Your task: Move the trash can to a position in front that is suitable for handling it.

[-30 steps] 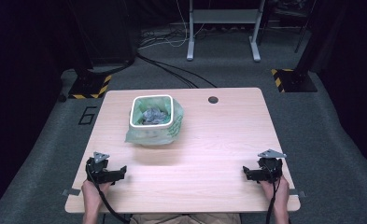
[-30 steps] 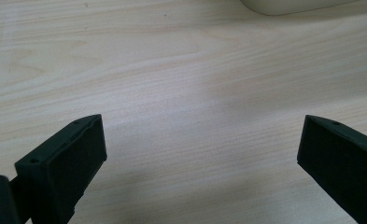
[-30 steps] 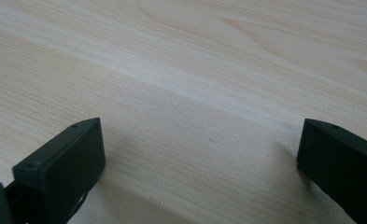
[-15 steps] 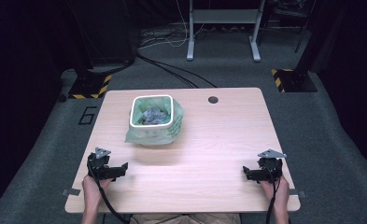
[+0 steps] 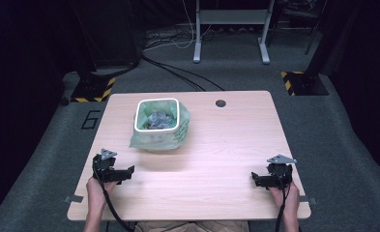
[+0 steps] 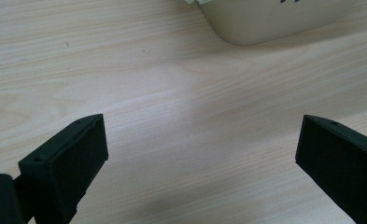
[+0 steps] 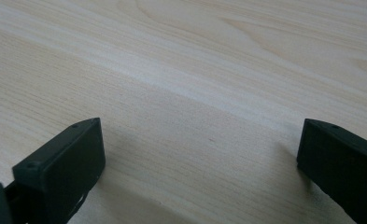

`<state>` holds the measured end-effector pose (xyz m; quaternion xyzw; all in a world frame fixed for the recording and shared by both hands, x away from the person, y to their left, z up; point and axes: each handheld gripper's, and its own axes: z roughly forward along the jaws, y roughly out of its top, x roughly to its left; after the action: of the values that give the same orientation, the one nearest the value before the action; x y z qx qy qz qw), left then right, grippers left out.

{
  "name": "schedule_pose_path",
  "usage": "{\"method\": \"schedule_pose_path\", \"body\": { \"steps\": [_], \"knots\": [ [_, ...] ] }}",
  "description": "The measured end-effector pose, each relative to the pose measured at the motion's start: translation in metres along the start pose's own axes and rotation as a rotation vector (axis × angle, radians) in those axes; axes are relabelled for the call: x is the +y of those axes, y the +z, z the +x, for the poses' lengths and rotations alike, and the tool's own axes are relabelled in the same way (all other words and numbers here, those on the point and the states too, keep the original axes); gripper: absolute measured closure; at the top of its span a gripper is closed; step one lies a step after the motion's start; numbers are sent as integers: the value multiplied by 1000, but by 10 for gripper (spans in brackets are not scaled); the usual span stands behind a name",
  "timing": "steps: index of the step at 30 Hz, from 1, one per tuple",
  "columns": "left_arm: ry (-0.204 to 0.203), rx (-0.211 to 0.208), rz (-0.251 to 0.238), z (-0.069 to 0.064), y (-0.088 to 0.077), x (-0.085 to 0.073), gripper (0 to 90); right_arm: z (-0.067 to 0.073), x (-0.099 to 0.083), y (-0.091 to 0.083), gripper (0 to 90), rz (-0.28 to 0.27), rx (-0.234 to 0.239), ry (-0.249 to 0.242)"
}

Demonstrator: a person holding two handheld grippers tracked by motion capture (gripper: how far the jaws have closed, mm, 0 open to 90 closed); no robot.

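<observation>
Both tools, left [image 5: 127, 172] and right [image 5: 256, 180], gape near the green-bagged bin [image 5: 156, 123], seemingly holding crumpled scraps.

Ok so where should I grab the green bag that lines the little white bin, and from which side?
Probably the loose green film of the bag that drapes below the white rim of the bin, on the person's side. It hangs free there and bunches at the near left corner, so thin jaws could pinch it. Coming in low from the left gripper looks shortest; its jaws stand open and the bin's base lies ahead of them.
</observation>
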<state>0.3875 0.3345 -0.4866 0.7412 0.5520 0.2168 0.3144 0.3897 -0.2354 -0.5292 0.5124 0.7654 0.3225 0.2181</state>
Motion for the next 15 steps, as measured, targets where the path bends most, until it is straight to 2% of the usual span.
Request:
{"method": "schedule_pose_path", "body": {
  "steps": [15],
  "knots": [
    [20,-22,-4,2,-4,16,22,0,0,0,3,0,0,0]
  ]
}}
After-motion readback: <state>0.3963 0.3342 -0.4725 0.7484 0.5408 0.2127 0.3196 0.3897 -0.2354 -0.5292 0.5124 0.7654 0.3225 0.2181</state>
